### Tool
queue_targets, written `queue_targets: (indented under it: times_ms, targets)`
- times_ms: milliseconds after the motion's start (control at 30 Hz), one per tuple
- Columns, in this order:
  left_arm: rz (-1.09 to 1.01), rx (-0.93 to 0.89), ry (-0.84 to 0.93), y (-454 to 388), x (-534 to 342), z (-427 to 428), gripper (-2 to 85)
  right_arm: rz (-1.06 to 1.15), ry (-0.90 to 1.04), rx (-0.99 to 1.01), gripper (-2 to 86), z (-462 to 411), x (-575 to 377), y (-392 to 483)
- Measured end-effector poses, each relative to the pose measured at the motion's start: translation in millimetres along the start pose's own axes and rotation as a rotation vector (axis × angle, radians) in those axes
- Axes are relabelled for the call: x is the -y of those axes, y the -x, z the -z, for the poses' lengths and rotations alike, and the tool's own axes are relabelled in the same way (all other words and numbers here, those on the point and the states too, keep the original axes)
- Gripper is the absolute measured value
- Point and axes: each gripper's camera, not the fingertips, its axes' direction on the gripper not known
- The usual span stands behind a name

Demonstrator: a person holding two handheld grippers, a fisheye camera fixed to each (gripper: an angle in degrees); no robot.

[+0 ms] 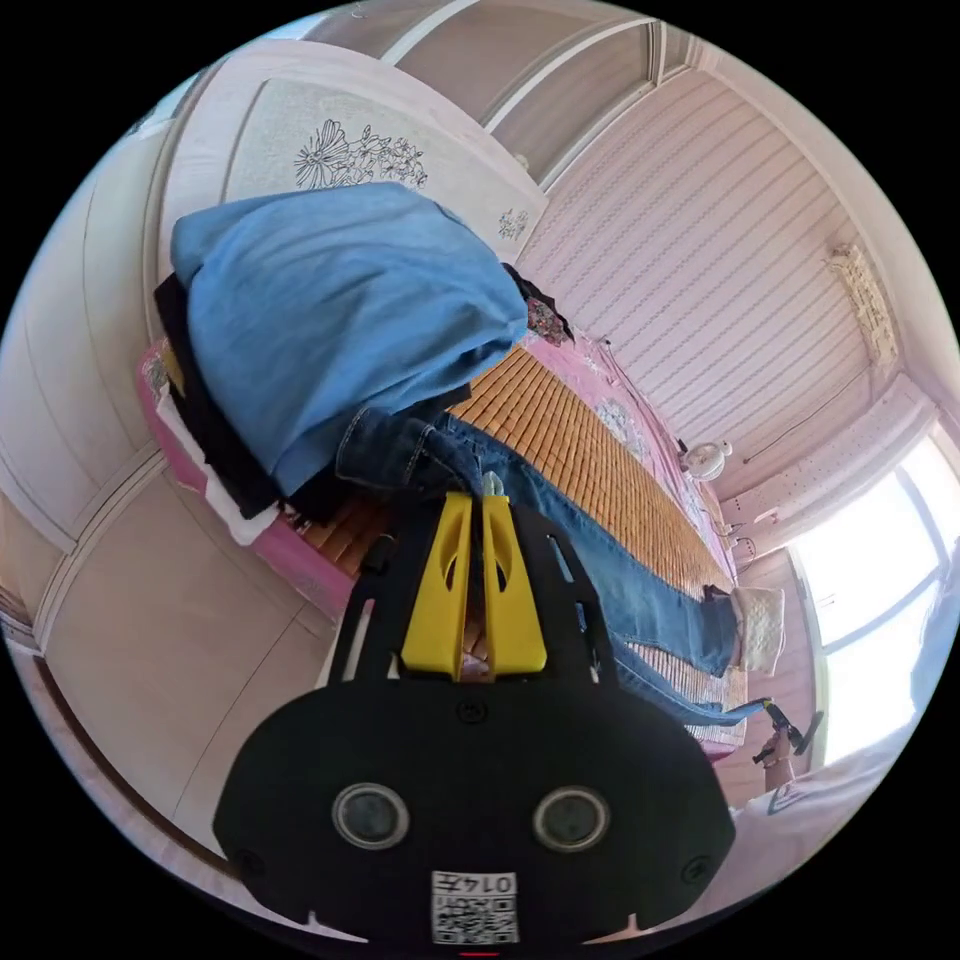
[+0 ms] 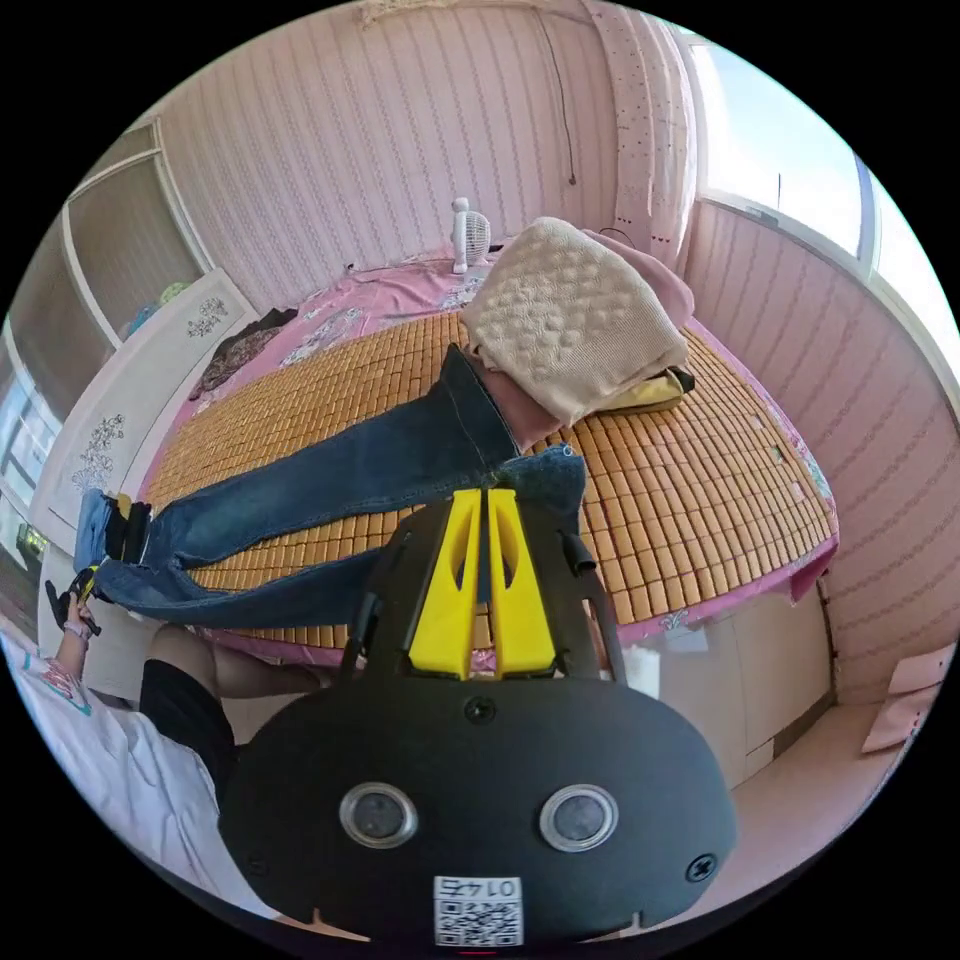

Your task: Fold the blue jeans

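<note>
The dark blue jeans (image 1: pixel 600 560) lie stretched lengthwise along a bamboo mat (image 1: pixel 580 440) on a bed. In the left gripper view, my left gripper (image 1: pixel 478 497) has its yellow jaws shut on the waistband end, next to a clothes stack. In the right gripper view, the jeans (image 2: pixel 350 470) run leftward, and my right gripper (image 2: pixel 487 492) is shut on the hem of the near leg, which is lifted at the mat's edge. The far leg's hem is tucked against a pile of folded clothes. Each gripper appears small in the other's view: the right gripper (image 1: pixel 785 725) and the left gripper (image 2: pixel 80 590).
A light blue folded garment (image 1: pixel 340 300) tops a stack of dark and white clothes at the waist end. A beige knit (image 2: pixel 570 310) tops a pile over pink and yellow items at the hem end. A small fan (image 2: pixel 468 232) stands by the wall. A person's leg (image 2: pixel 200 655) is beside the bed.
</note>
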Motion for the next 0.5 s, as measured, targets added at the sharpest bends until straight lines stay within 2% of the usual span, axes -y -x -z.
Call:
queue_targets:
  times_ms: [67,167,233,300,400,500]
  targets:
    - [0.005,-0.038,-0.024,-16,21,-16,0.6,-0.005,-0.061,0.055,1.6,-20,60,9]
    - [0.069,0.027,-0.067,-39,45,-58,4.5,-0.104,-0.179,0.112,3.9,-61,118,19]
    - [0.123,0.093,-0.064,-51,48,-83,6.4,-0.201,-0.116,0.090,7.9,-89,137,23]
    - [0.096,0.127,-0.014,-69,44,-101,7.0,-0.176,-0.118,0.071,10.4,-98,134,33]
    - [-0.029,0.074,-0.015,-91,28,-98,6.8,-0.089,-0.147,-0.008,11.2,-99,93,36]
    - [-0.128,0.020,0.019,-111,6,-98,6.3,-0.190,-0.155,-0.047,12.0,-102,31,5]
